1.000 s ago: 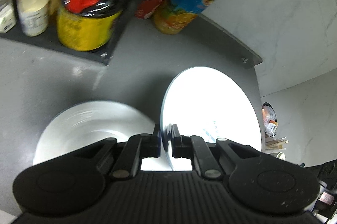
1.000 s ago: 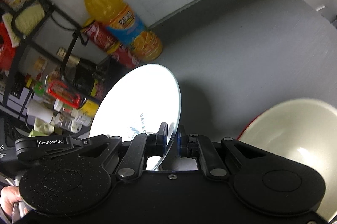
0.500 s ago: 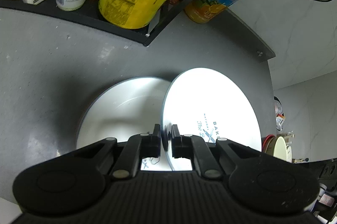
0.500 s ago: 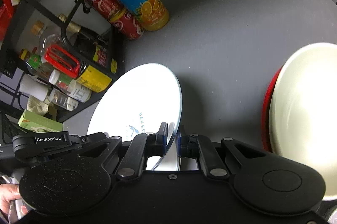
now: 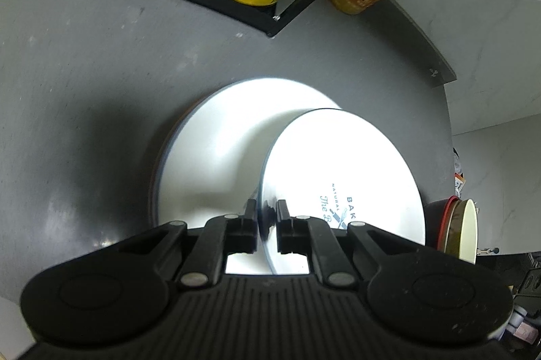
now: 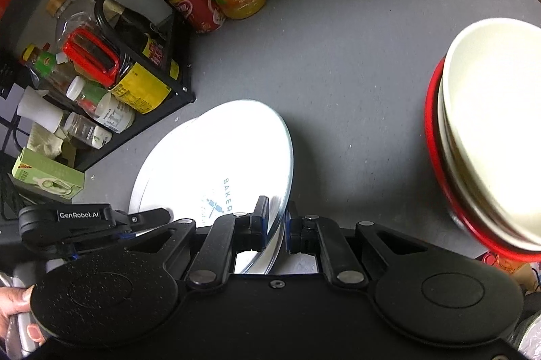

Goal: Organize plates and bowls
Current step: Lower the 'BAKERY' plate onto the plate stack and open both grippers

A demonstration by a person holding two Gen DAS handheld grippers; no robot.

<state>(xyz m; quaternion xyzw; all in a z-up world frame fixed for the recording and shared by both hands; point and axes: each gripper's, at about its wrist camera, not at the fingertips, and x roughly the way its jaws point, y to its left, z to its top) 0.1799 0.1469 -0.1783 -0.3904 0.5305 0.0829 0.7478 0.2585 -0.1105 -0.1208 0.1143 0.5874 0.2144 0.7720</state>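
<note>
Fingers (image 5: 251, 211) of both grippers clamp plate (image 5: 341, 163) rim, plate between.

Held plate (image 5: 341, 170) above the plate stack (image 5: 216, 150), rack (image 5: 236, 4) behind.

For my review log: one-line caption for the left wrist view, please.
Left gripper clamps the rim of a printed white plate, held on edge above another white plate on the grey counter.
</note>
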